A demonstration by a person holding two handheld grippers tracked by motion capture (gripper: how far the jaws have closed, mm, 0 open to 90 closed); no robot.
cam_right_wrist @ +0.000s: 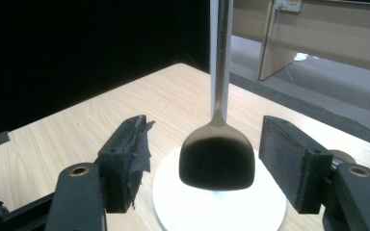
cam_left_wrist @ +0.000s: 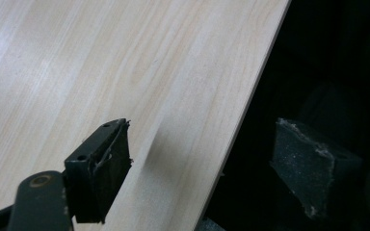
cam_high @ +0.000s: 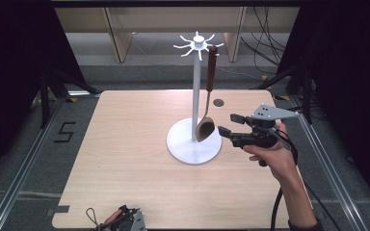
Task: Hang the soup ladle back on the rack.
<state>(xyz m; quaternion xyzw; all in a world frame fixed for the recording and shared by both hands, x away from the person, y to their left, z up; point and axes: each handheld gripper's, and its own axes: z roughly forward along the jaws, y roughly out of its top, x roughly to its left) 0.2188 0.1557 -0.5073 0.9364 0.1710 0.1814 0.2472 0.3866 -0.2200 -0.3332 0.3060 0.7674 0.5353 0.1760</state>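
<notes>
At table centre, spatula [cam_high: 205, 126] is hanging from white rack [cam_high: 194, 144] (blade over base); right gripper [cam_high: 227, 123] at its 3 o'clock, jaws apart, unclenched. Left gripper [cam_left_wrist: 200, 163] at table's 6 o'clock edge, also gaping, w/ nothing between.

1. Table [cam_high: 125, 159] — pale wood-grain top, smooth and matt.
2. Rack [cam_high: 195, 86] — white, smooth, faintly glossy base.
3. Spatula [cam_right_wrist: 218, 161] — shiny metal blade and shank, reddish-brown handle.
4. Right gripper [cam_right_wrist: 204, 163] — matt black, with rough, frayed pads [cam_right_wrist: 289, 161].

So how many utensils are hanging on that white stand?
1: a spatula hangs from a hook at the top of the stand, its blade just above the round base.
</notes>
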